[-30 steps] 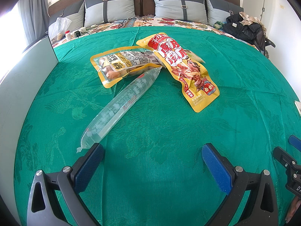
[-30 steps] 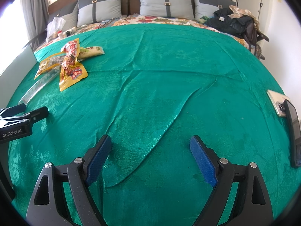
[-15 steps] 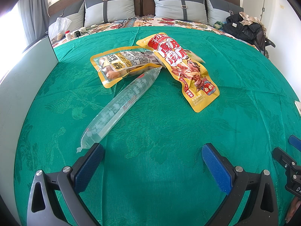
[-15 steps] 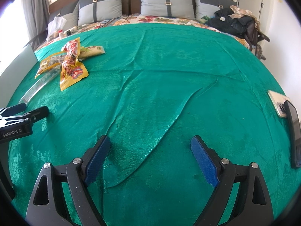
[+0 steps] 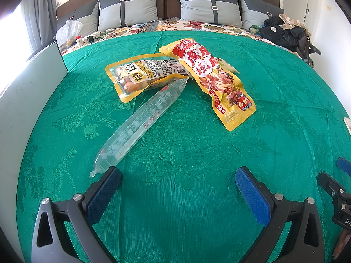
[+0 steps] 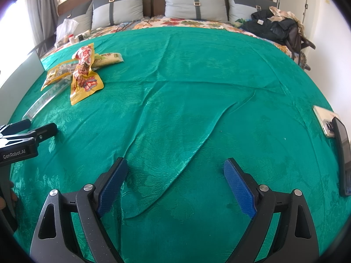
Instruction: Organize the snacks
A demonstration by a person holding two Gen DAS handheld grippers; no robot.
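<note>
Left wrist view: the left gripper is seen spread wide, nothing between its blue ridged pads, hovering low over the green bedspread. No snack has been lifted or sorted; the task is judged to be at its very start, with all packets still to be arranged. The snacks are found heaped together ahead of the gripper, toward the left half of the bed. A long clear tube packet, soft, cylindrical and crimped at the ends, lies diagonally, its near tip just beside the left finger. Its far end rests against a flat yellow pouch with a clear window showing round brown pieces. A glossy red-and-yellow pouch, long and crinkled, is laid partly over that pouch. A pale packet is partly hidden beneath it.

Right wrist view: the right gripper is likewise spread and empty, held over a creased, bare stretch of the woven, leaf-patterned bedspread, well apart from the snack pile at upper left. The left gripper is seen at the left edge. Two phones are noted at the right edge of the bed, and grey pillows against the headboard.
</note>
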